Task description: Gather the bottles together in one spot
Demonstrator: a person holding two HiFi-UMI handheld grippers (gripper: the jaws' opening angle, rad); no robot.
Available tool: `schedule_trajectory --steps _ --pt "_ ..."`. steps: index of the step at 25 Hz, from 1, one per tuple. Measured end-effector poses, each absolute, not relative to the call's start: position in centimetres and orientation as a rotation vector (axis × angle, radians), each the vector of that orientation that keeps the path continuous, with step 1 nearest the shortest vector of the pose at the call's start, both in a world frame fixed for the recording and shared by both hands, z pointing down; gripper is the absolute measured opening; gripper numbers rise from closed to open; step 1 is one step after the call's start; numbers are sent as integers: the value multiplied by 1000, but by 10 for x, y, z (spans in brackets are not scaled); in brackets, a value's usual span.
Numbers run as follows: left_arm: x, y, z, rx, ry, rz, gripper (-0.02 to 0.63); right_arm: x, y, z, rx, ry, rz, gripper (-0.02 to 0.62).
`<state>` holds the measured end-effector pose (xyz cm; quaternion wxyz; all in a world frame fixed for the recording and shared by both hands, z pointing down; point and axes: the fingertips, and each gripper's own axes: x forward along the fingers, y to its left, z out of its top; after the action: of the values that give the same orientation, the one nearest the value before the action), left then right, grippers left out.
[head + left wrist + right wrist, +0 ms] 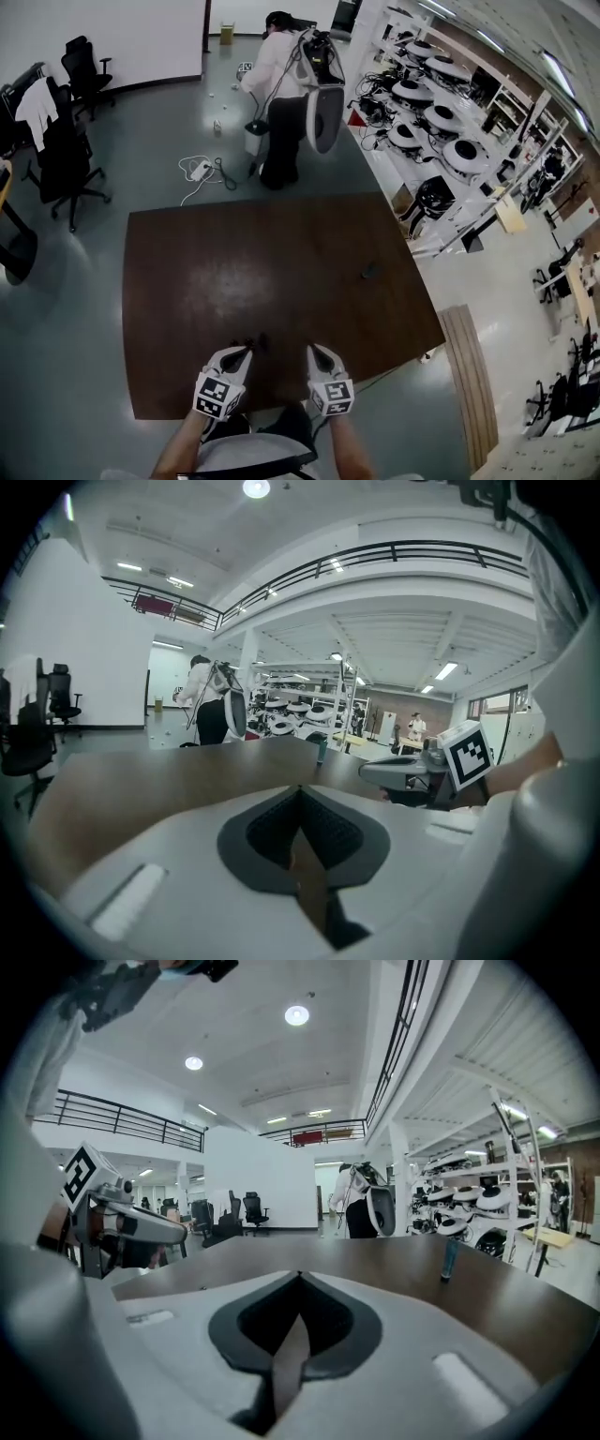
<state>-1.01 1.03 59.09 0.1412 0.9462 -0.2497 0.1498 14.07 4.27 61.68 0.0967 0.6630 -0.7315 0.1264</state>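
Both grippers sit at the near edge of the table (pixel 234 281), side by side, close to the person's body and pointing across the top. The left gripper (pixel 246 352) has its jaws together with nothing between them; same for the right gripper (pixel 316 352), closed and empty. Looks like a ready pose with no reach begun, so no bottle is in hand.

Only one bottle (pixel 368 272) shows: small, upright, alone on the right part of the table, nearer the right edge than the middle and well apart from both grippers. The right gripper view has it ahead and to the right; the left gripper view has it far off past the right gripper. I can't find a second bottle on the table in any view.

The top is otherwise bare, so there's open room on every side of the bottle and a straight path from the right gripper. Jaws need opening before any grab. Watch the right edge, it's the closest drop. A person (pixel 281 84) and chairs (pixel 66 159) stand well beyond the table, out of the way
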Motion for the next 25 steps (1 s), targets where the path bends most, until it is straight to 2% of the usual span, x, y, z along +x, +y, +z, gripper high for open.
schedule_trajectory --steps 15,25 --pt "155 7 600 2728 -663 484 2 308 41 634 2005 -2065 450 0" --pt "219 -10 623 2665 -709 555 2 400 -2 669 1989 -2037 508 2"
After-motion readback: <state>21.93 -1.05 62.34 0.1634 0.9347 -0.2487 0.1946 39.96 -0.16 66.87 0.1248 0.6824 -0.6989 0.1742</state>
